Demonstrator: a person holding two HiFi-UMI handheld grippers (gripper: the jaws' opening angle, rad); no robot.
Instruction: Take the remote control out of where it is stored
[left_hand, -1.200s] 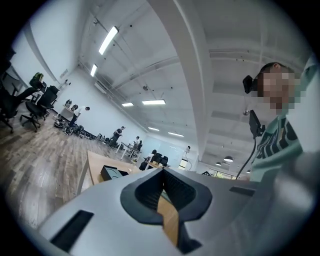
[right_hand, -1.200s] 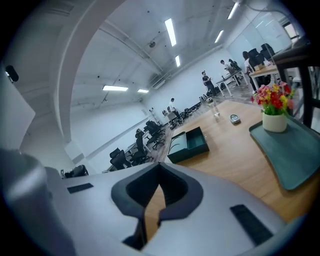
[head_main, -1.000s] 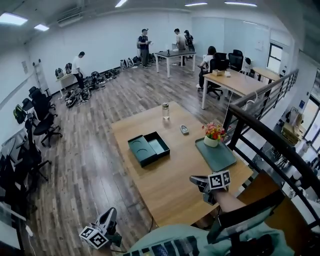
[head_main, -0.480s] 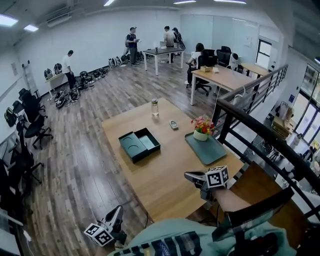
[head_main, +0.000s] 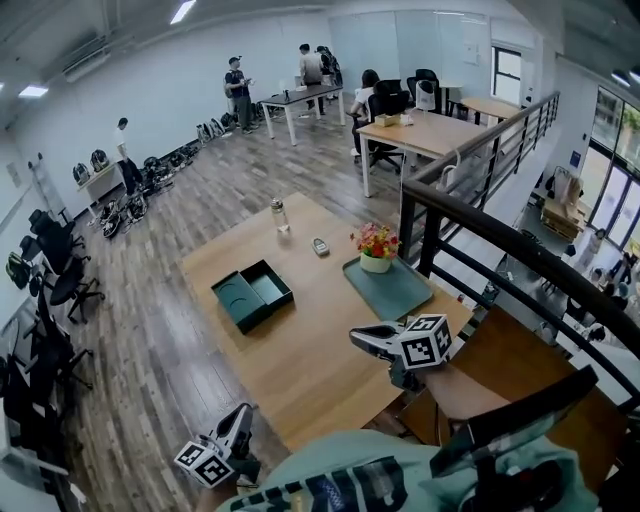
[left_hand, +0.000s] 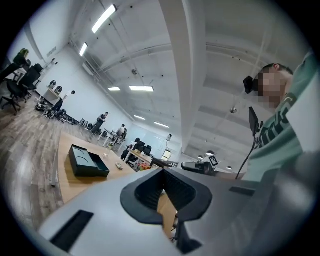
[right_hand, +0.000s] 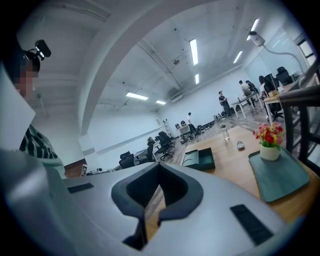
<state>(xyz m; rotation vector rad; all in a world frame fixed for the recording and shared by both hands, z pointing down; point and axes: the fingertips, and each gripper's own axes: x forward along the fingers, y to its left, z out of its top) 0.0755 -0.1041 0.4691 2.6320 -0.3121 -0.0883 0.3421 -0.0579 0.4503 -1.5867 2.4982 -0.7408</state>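
Note:
The small grey remote control (head_main: 320, 247) lies on the wooden table (head_main: 310, 370), between a clear bottle (head_main: 279, 215) and a pot of flowers (head_main: 376, 246). It also shows in the right gripper view as the remote (right_hand: 240, 145). Nearer me stands an open dark green box (head_main: 252, 295), also seen as the box (right_hand: 199, 158), (left_hand: 87, 162). My right gripper (head_main: 360, 338) hovers over the table's near right corner, jaws shut and empty, far short of the remote. Down by the table's near left edge hangs my left gripper (head_main: 243, 412), shut with nothing in it.
A green tray (head_main: 390, 290) lies under the flower pot at the table's right side. A black railing (head_main: 470, 225) runs along the right. Office chairs (head_main: 50, 280) stand at the left, and people stand at desks (head_main: 300, 95) far behind.
The head view has swung, so the table and box sit further left and lower in the picture. My right gripper has risen slightly and edged left; both stay shut.

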